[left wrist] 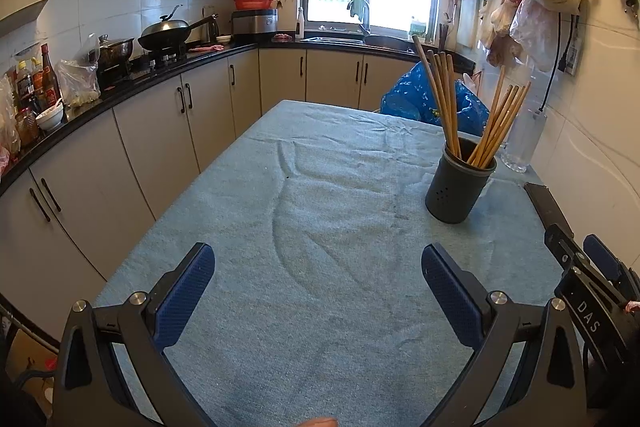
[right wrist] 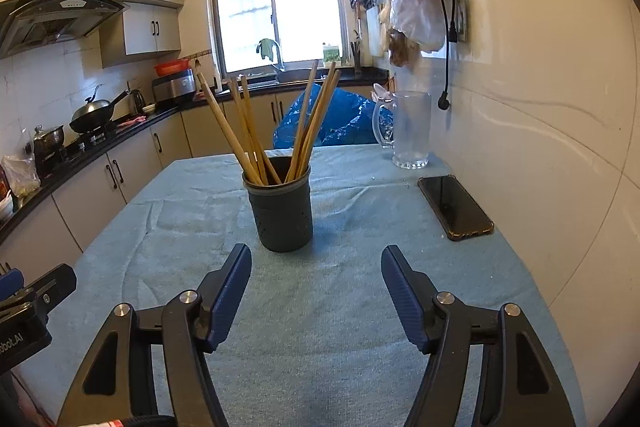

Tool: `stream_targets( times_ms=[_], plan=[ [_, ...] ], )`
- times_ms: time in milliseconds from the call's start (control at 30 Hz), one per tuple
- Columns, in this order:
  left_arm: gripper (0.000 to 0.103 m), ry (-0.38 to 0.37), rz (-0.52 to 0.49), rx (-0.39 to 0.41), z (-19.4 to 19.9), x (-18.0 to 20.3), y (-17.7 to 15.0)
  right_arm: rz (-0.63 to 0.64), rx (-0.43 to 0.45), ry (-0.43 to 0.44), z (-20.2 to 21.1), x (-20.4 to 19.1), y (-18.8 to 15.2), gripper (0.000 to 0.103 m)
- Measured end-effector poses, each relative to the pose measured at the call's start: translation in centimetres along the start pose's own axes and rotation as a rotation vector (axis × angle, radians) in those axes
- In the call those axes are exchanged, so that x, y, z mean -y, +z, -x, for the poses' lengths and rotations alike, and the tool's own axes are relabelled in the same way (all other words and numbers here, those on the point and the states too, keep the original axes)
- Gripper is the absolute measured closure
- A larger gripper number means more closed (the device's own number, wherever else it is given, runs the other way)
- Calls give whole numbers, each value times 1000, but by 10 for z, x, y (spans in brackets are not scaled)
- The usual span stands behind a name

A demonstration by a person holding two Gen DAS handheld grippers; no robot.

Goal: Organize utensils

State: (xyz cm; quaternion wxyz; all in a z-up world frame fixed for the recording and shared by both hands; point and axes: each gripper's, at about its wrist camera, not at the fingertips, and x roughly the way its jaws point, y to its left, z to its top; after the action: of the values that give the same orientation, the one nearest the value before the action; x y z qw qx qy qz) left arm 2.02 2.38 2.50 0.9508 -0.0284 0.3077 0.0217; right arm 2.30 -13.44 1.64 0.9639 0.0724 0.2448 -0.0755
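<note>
Both tools hang over the blue cloth (right wrist: 340, 327) with nothing in them: the left gripper (left wrist: 318, 291) spread wide, the right gripper (right wrist: 316, 291) released too, its jaws apart just short of the dark holder (right wrist: 280, 211). That holder stands upright mid-table, and the chopsticks (right wrist: 256, 131) splay out of it in two bunches, no strays visible on the cloth. The risk, as I judge it: a careless reach clips those leaning sticks and tips the holder, or knocks the phone (right wrist: 454, 207) or the empty glass jug (right wrist: 412, 131) near the wall.
</note>
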Motion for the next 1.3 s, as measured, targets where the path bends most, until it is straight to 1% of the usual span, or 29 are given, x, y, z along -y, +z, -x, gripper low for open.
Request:
stream_targets(
  times_ms=[233, 833, 1100, 1300],
  plan=[
    [0, 10, -4, 18, 2, 1, 0, -7, 5, -2, 0, 0, 1, 30],
    [0, 12, -7, 30, 5, 3, 0, -2, 3, -2, 0, 2, 2, 28],
    [0, -6, -7, 50, 9, -2, 1, -1, 3, -3, 0, 2, 2, 27],
    [0, -13, -10, 36, 7, -4, -1, 3, 2, -3, 1, 2, 1, 27]
  ],
)
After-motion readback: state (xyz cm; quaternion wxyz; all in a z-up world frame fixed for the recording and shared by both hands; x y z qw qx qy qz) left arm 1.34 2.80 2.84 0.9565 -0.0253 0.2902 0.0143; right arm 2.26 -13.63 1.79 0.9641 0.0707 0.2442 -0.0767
